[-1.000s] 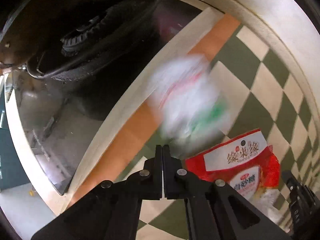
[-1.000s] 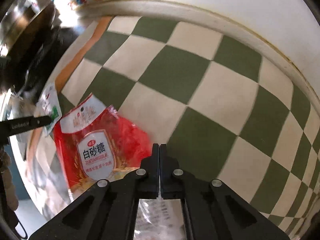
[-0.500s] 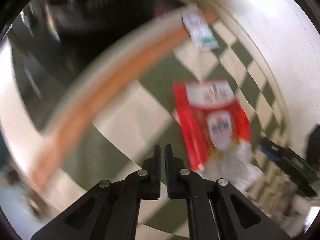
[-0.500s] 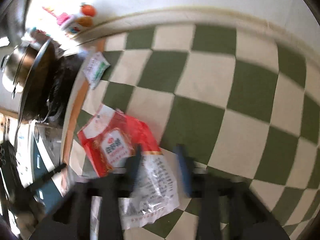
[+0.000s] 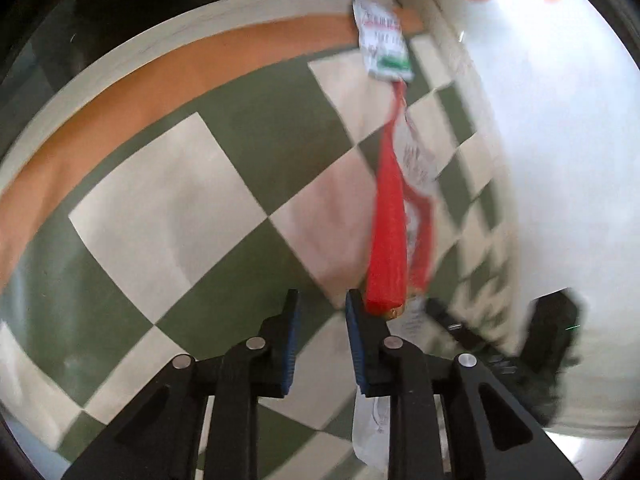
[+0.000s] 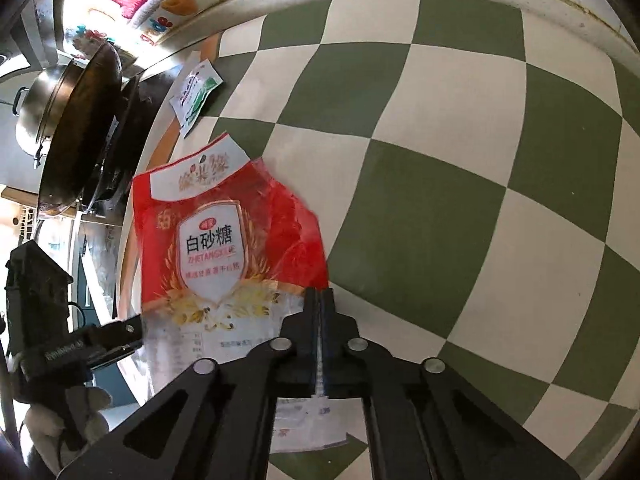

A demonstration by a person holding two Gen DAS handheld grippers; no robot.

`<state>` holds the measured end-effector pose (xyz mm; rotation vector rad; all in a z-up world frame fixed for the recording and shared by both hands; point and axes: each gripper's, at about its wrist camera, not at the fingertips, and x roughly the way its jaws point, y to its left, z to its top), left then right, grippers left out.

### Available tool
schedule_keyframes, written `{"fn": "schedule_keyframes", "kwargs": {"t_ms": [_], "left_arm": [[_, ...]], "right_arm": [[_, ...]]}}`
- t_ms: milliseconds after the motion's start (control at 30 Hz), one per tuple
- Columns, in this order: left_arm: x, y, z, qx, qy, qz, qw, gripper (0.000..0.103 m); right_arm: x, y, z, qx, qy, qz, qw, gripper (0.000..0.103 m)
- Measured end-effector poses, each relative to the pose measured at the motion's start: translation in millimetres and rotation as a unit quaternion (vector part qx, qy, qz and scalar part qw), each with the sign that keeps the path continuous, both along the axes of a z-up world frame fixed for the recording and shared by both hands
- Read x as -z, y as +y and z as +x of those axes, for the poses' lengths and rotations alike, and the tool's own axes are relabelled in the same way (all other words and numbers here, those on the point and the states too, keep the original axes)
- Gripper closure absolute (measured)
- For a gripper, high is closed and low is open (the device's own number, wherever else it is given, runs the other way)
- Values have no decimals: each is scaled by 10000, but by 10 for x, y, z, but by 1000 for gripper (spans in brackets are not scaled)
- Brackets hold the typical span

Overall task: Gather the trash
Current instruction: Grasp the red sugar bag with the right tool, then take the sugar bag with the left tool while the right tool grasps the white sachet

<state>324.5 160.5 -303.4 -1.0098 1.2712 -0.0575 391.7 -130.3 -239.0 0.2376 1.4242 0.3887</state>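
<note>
Red sugar bag (image 6: 224,240): crinkled glossy plastic, flat, white top band, shield label reading "白砂糖 / ZHETANGSU…", golden wheat motif, clear printed lower part. Lies on the desk (image 6: 440,128), a checked green-and-cream surface with an orange border strip. Right hand-held gripper (image 6: 319,300): black, jaws pressed together on the bag's clear lower edge. Left hand-held gripper (image 5: 320,312): black with blue pads, jaws parted, nothing between them, the bag's red edge (image 5: 388,240) just beside its right finger. Small white sachet (image 6: 194,94): green and red print, writing unreadable, on the desk near the orange border. Dark pan (image 6: 80,120) beyond.
</note>
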Motion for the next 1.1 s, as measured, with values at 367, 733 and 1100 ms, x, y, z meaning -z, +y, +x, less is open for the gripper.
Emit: {"fn": "schedule_keyframes", "kwargs": {"t_ms": [367,733,1100], "left_arm": [[83,-83,107,-313,-313,-973,9943,66],[-214,67,77,-377,-990,-1188,9872,66],[-358,132,29,-471,-1397,-1412,9789,66]], "right_arm": [[-2,81,83,-308,-22,19,9995,103],[10,46,121,-284,-6,95,9996,103],[-7,54,113,-293,-9,31,9996,103]]}}
